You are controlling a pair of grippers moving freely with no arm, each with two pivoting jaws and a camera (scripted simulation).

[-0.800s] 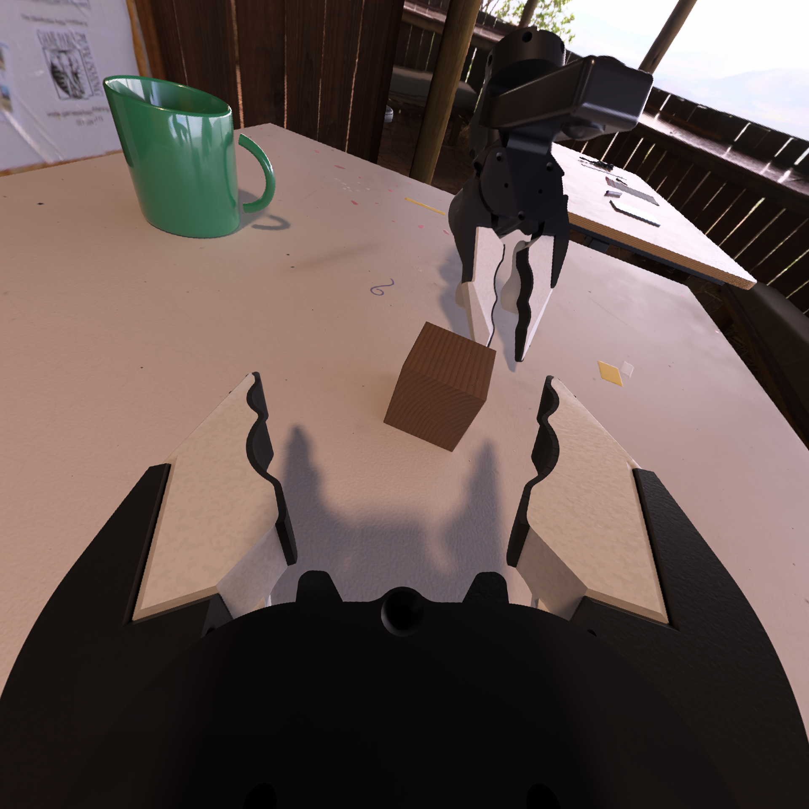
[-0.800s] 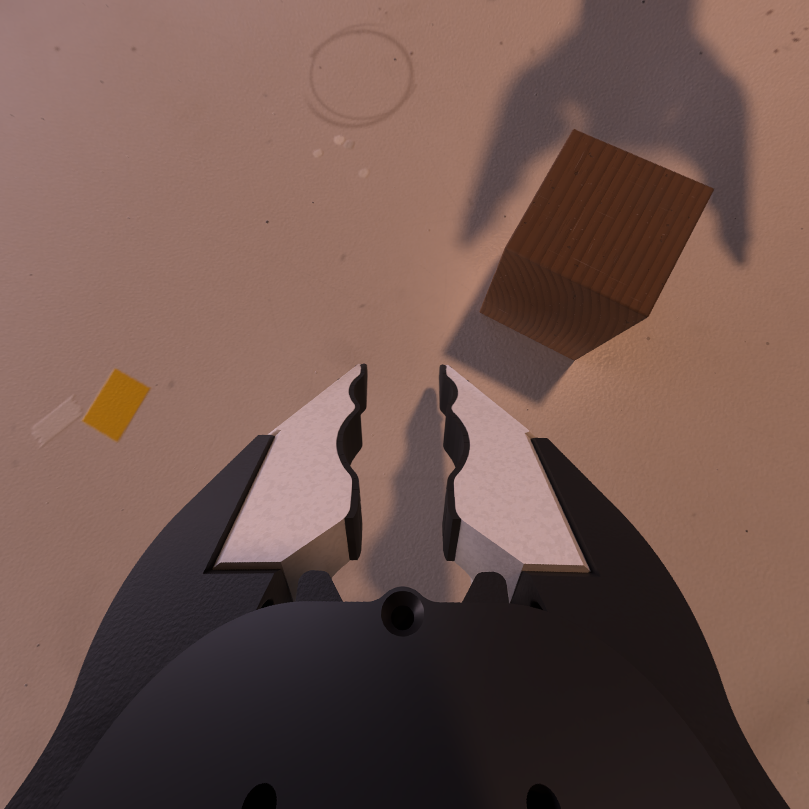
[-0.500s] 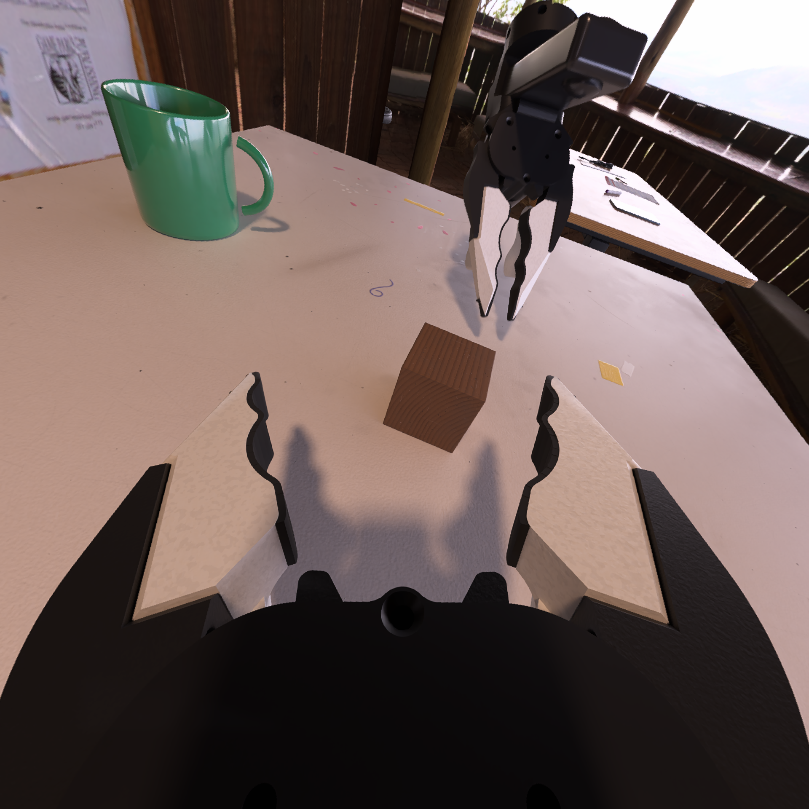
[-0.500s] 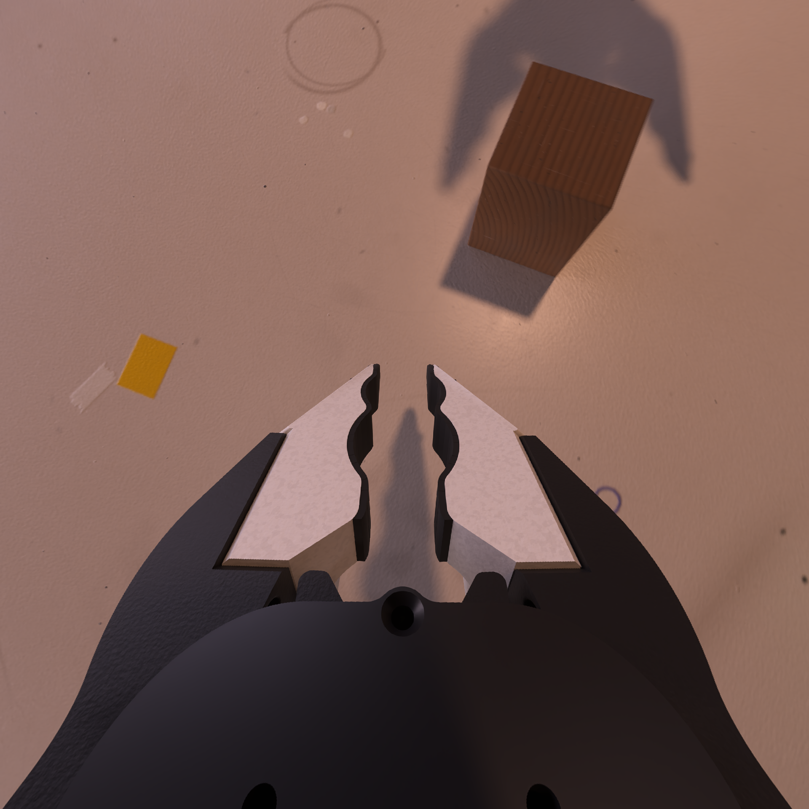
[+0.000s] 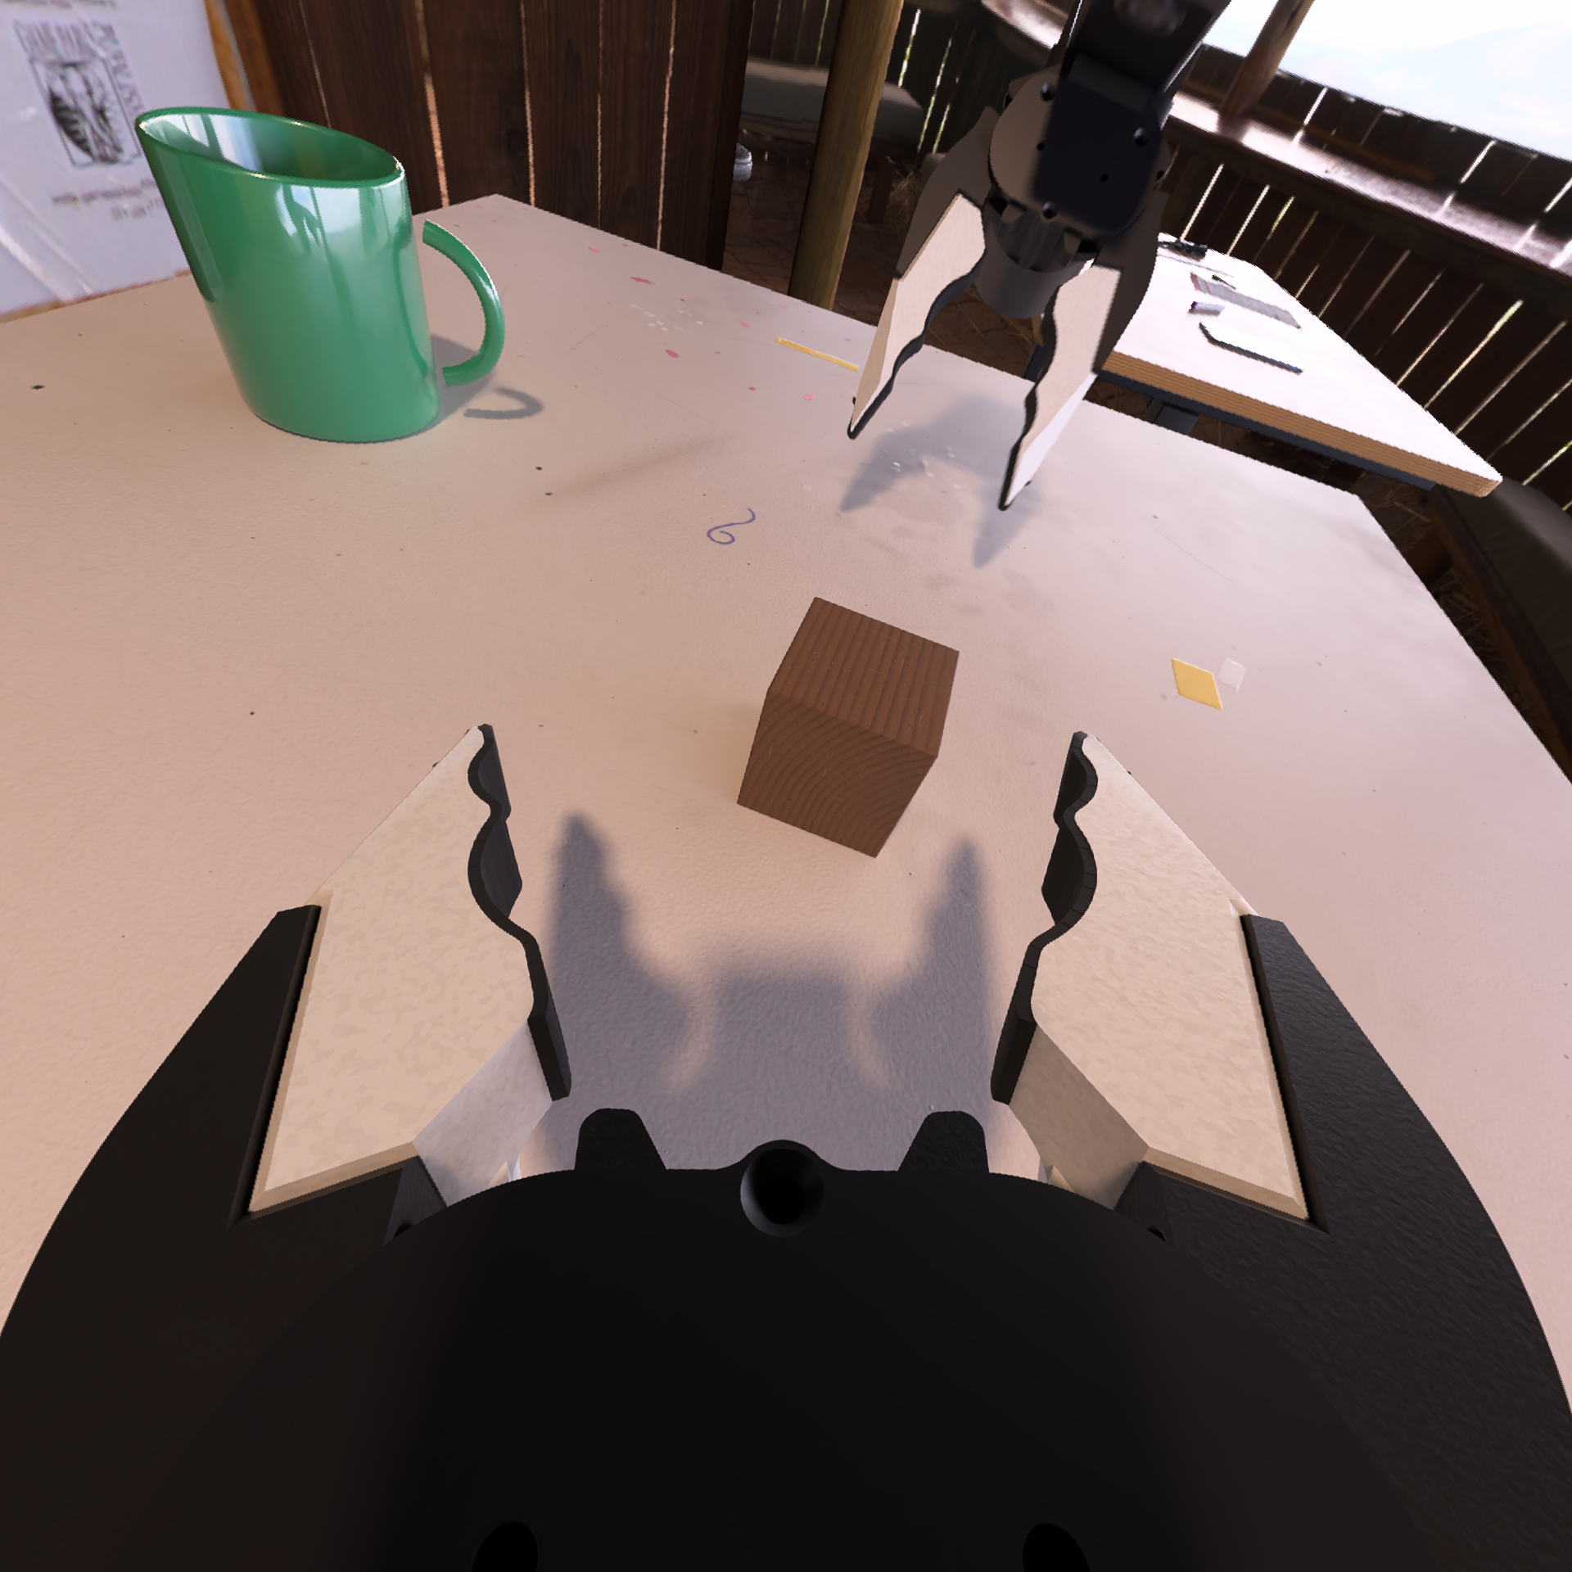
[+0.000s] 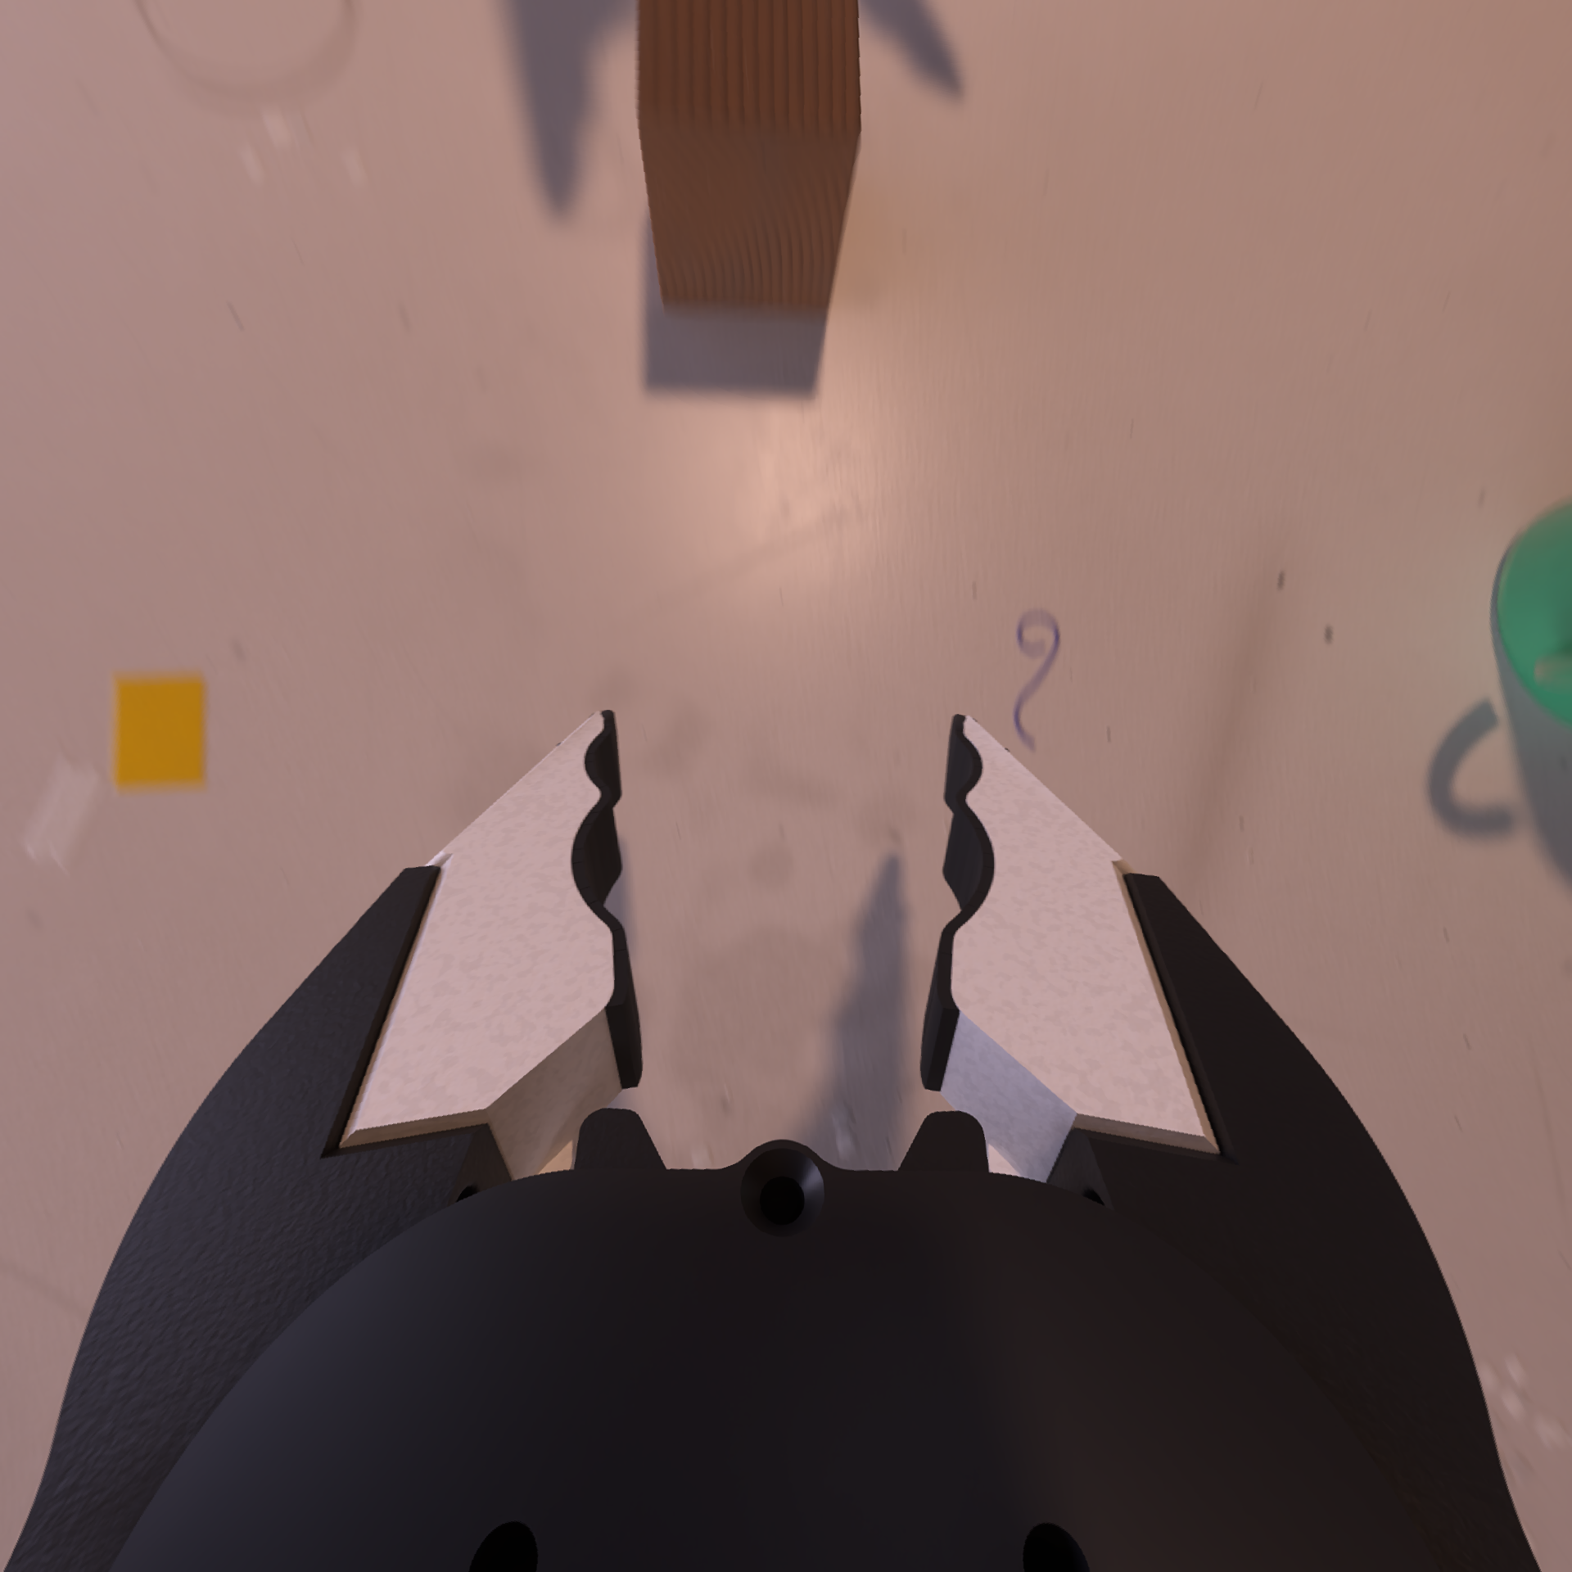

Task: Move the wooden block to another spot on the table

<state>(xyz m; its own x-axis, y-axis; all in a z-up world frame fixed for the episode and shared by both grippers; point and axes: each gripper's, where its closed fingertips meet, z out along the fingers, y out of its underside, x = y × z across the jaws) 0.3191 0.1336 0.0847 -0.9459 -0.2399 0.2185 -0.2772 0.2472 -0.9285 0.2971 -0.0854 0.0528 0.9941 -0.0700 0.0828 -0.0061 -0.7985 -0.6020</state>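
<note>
Wooden block (image 5: 851, 748) sits flat on the pale table (image 5: 255, 680), nothing touching it. In the left wrist view it's just ahead of the fingertips, slightly right of centre, one corner turned toward the camera.

Left gripper (image 5: 783, 740): jaws spread wide, empty, low over the table, 2 finger shadows on the surface between it and the block.

Right gripper (image 5: 936, 464): released too, jaws parted, nothing between them. It hangs above the table past the far side of the block, tips pointing down, clear of the surface, shadow under it. Its own camera (image 6: 783, 723) looks nearly straight down; block (image 6: 748, 153) is at the top edge of that view, well ahead of the fingertips, partly cut off.

Other stuff on the table: green pitcher (image 5: 315, 281) far left, upright, well apart from the block; only its rim (image 6: 1540, 595) shows in the right wrist view. Yellow square sticker (image 5: 1195, 680) to the right of the block, also visible (image 6: 160, 731) left of the right gripper. Small blue pen squiggle (image 5: 731, 527) between block and pitcher.

Right wrist view is a bit motion-blurred.
</note>
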